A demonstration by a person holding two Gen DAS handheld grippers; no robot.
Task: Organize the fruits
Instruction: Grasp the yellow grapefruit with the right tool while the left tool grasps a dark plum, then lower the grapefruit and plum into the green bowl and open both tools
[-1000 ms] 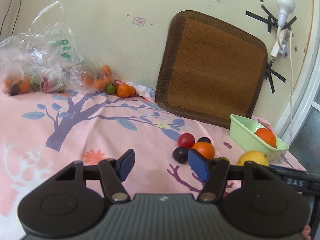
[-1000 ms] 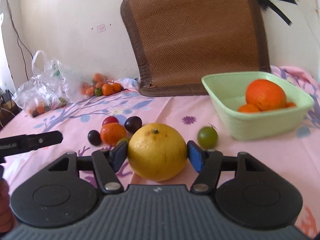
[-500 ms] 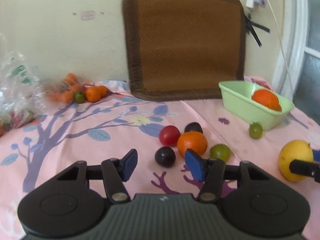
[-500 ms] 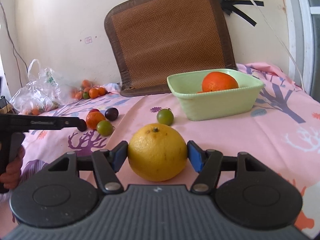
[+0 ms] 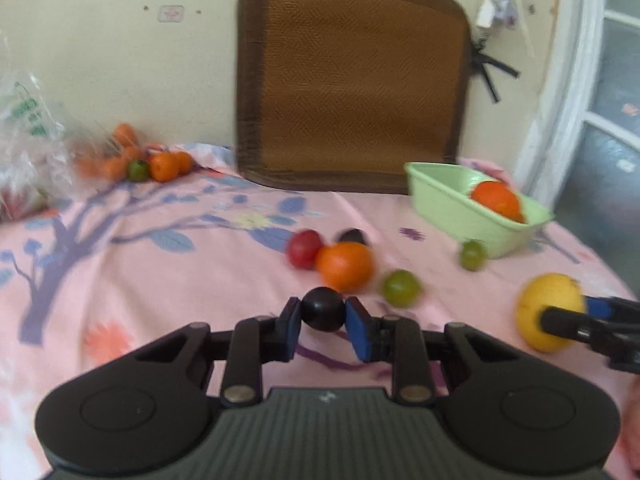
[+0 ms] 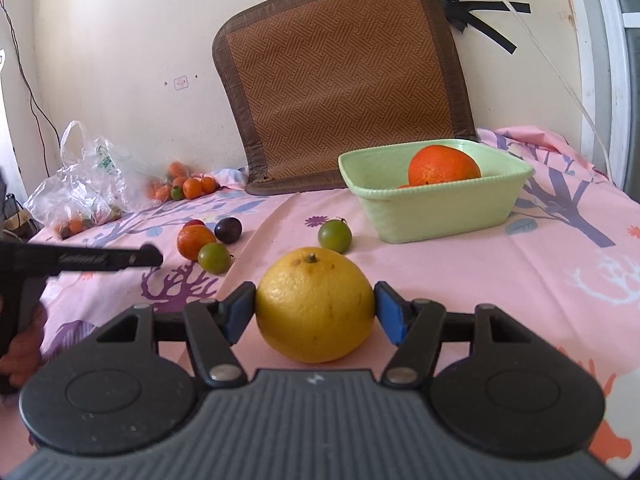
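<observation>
My left gripper (image 5: 322,316) is shut on a small dark plum (image 5: 322,309), both blue pads pressing its sides just above the pink cloth. Beyond it lie an orange (image 5: 345,266), a red fruit (image 5: 304,249), another dark plum (image 5: 354,236) and two green fruits (image 5: 400,288) (image 5: 473,255). My right gripper (image 6: 315,312) is shut on a large yellow citrus (image 6: 315,304) low over the cloth. It is also in the left wrist view at the right edge (image 5: 560,316). A green bowl (image 6: 440,208) holding a big orange (image 6: 444,166) stands behind it to the right.
A brown woven cushion (image 6: 344,80) leans on the wall. At the back left are a clear plastic bag (image 6: 80,188) of fruit and a pile of small oranges (image 6: 188,186). A window frame (image 5: 560,120) borders the right. A hand (image 6: 24,352) holds the left gripper.
The left gripper swung right to the fruit cluster and closed on the dark plum. The right gripper drew back from the bowl with the yellow citrus, then stayed still.
</observation>
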